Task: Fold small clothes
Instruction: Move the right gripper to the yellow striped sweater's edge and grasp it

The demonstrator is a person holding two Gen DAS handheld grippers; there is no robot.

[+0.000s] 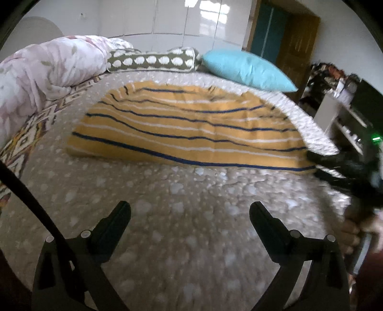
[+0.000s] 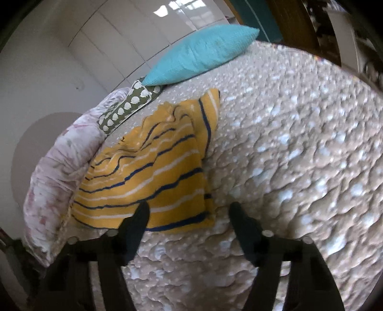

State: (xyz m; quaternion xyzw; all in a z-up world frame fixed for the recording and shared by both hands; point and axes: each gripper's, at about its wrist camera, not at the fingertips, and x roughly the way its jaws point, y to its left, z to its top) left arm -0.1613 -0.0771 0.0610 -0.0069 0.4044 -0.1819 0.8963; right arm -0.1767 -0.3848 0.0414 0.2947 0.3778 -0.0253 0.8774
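A home bedroom. A wide bed (image 1: 191,239) fills both views, covered with a quilted beige spread dotted in white. Along its far side lie a turquoise pillow (image 1: 246,70), an olive bolster with white blotches (image 1: 153,61) and a bunched pink floral duvet (image 1: 45,71). Behind them runs a glossy white panelled wardrobe front (image 1: 182,21) that mirrors a window. A wooden door (image 1: 299,40) stands at the right, beside a teal panel (image 1: 268,31). Further right, a cluttered white shelf unit (image 1: 340,107) holds household odds and ends, too blurred to name.
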